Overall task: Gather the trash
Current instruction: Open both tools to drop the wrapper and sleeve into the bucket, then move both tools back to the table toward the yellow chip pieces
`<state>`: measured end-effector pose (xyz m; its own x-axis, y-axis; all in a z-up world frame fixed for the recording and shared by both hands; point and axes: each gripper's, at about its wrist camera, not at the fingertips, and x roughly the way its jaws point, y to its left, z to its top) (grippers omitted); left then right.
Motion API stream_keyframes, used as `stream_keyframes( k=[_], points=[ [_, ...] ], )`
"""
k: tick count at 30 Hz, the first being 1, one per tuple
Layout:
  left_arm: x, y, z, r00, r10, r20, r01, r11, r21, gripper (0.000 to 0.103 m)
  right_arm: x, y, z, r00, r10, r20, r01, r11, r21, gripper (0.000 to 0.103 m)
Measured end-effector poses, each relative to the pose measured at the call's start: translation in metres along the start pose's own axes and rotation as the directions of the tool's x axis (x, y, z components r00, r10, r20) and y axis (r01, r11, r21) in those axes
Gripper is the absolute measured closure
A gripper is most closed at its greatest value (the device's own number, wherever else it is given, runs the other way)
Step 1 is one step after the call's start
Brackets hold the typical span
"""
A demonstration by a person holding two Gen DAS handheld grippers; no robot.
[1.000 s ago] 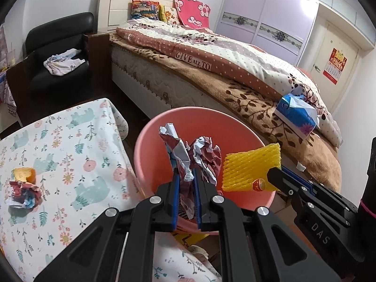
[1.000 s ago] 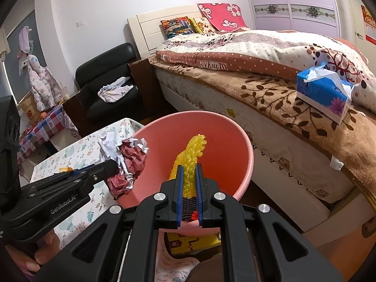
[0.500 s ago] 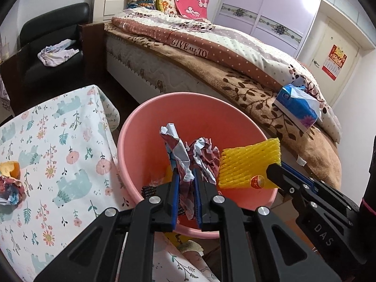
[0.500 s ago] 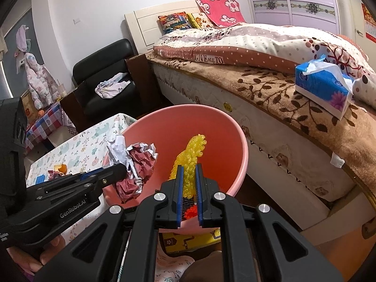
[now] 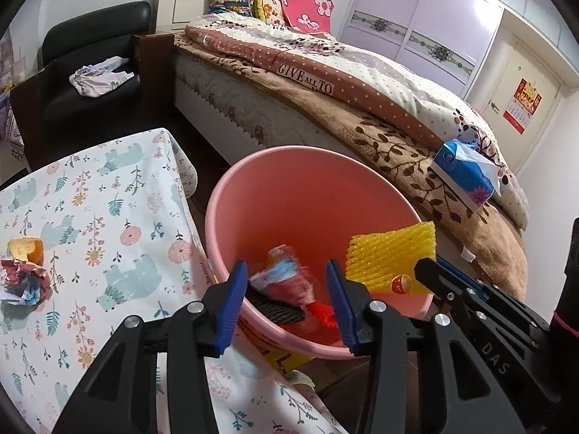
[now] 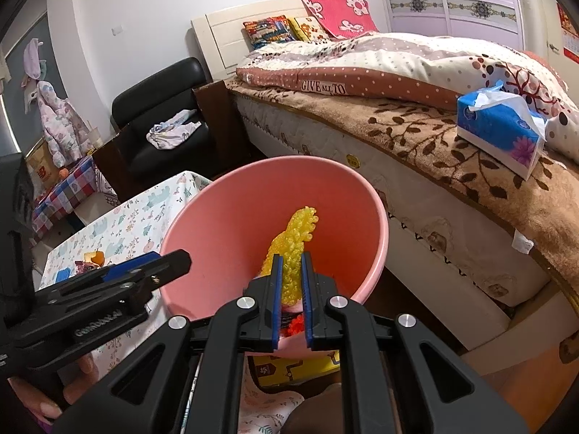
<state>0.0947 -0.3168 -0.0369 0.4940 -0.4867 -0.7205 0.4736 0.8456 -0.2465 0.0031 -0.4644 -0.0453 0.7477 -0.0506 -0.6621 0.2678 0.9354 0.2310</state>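
Half a second ago the left gripper (image 5: 287, 302) pinched a crumpled paper wad over the pink bin; now its jaws stand wide and the paper wad (image 5: 286, 282), blurred, sits low inside the pink bin (image 5: 300, 195), between and just beyond the blue pads. In the left wrist view the yellow foam net (image 5: 389, 255) hangs over the bin's right rim, clamped at its near end by the right gripper (image 5: 430, 271), its long axis running leftward across the opening. Another crumpled paper (image 5: 21, 282) and an orange peel (image 5: 27, 249) lie on the desk (image 5: 108, 217), well to the left, so the left gripper is probably the nearer one for them.

In the right wrist view the right gripper (image 6: 289, 282) has narrow jaws holding the foam net (image 6: 289, 249), which points straight ahead and up, over the bin's interior (image 6: 224, 231). Spreading these jaws should drop it inside.
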Motion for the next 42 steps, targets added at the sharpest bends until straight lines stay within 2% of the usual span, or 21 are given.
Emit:
stream_keyframes(
  k=[2, 4, 6, 13, 24, 35, 42],
  points=[
    [-0.003, 0.002, 0.0, 1.0, 0.001, 0.005, -0.001, 1.0, -0.005, 0.058, 0.003, 0.0, 0.0, 1.0, 0.007, -0.019, -0.007, 1.0, 0.005, 0.088],
    [-0.007, 0.004, 0.0, 1.0, 0.001, 0.011, -0.001, 1.0, -0.01, 0.058, 0.002, 0.001, -0.001, 1.0, 0.016, -0.024, -0.016, 1.0, 0.009, 0.072],
    [-0.012, 0.007, -0.001, 1.0, 0.002, 0.018, -0.002, 1.0, -0.014, 0.058, 0.001, 0.005, -0.001, 1.0, 0.018, -0.021, -0.018, 1.0, 0.003, 0.069],
    [-0.031, 0.022, -0.005, 0.999, 0.021, 0.044, -0.02, 0.999, -0.031, 0.058, -0.009, 0.023, -0.002, 0.999, 0.047, -0.003, -0.047, 0.998, -0.033, 0.068],
    [-0.069, 0.066, -0.017, 0.992, 0.098, 0.074, -0.09, 0.991, -0.099, 0.058, -0.022, 0.064, -0.009, 0.993, 0.114, 0.019, -0.112, 0.99, -0.084, 0.068],
    [-0.115, 0.109, -0.039, 0.977, 0.184, 0.107, -0.167, 0.975, -0.146, 0.058, -0.029, 0.099, -0.019, 0.985, 0.173, 0.009, -0.17, 0.977, -0.132, 0.068],
    [-0.142, 0.15, -0.058, 0.964, 0.242, 0.105, -0.216, 0.953, -0.214, 0.058, -0.026, 0.122, -0.026, 0.978, 0.209, -0.023, -0.21, 0.964, -0.165, 0.068]
  ],
)
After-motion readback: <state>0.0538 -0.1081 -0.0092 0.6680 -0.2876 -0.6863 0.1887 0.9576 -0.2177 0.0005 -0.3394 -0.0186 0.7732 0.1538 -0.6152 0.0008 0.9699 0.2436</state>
